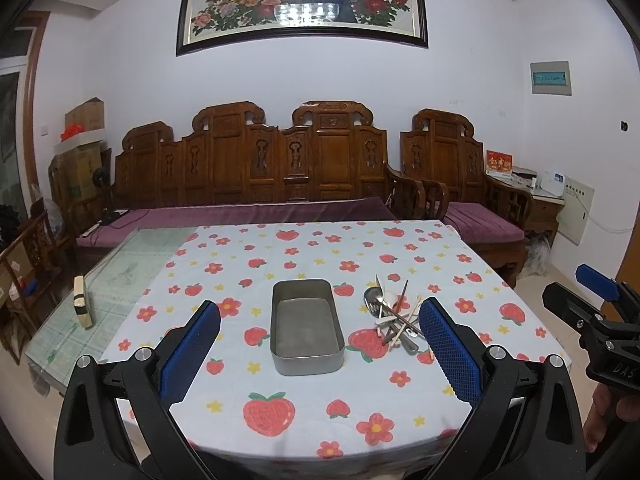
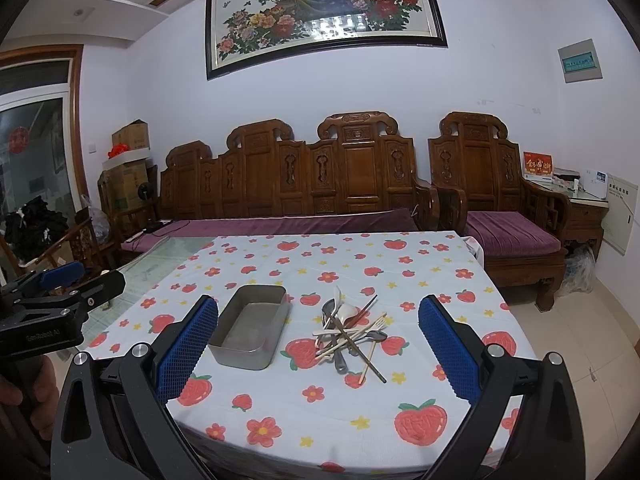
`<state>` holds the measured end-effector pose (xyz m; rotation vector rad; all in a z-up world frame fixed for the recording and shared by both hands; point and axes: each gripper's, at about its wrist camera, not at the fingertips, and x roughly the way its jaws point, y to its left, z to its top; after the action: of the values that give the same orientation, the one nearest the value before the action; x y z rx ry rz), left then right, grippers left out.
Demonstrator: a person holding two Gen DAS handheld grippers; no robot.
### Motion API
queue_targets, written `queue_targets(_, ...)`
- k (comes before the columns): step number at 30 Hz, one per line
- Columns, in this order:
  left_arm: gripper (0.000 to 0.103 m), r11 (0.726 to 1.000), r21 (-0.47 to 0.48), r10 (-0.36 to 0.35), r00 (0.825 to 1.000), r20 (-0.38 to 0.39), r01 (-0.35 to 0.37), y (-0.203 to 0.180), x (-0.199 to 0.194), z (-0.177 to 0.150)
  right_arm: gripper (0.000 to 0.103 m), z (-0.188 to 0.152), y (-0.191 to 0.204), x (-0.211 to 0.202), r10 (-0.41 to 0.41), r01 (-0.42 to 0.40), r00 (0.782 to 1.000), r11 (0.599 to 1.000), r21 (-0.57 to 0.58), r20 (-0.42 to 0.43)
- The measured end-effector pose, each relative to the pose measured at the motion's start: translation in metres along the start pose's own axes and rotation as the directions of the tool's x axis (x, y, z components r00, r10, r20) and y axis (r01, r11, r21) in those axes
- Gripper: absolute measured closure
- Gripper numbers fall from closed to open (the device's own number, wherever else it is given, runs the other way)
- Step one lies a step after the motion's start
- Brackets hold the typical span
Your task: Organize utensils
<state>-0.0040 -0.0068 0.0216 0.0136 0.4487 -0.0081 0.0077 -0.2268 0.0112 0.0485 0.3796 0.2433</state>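
You had not started sorting: both the left gripper (image 1: 320, 344) and right gripper (image 2: 318, 344) hovered empty, fingers apart. Next, pick one piece from the utensil pile (image 2: 354, 330) beside the metal tray (image 2: 252, 330).

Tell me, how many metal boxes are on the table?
1. The metal box sits open and empty on the strawberry tablecloth, just left of the pile of utensils. None seems hidden.
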Motion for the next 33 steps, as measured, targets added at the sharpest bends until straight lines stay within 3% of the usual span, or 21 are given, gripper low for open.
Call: queue_targets(33, 0.006, 1.0, 0.003, -0.001, 1.0, 0.009, 0.001, -0.0043, -0.0045, -0.0002, 0.002, 0.0025, 0.0026, -0.0037, -0.002, 0.002, 1.0, 1.0, -0.001, 0.006)
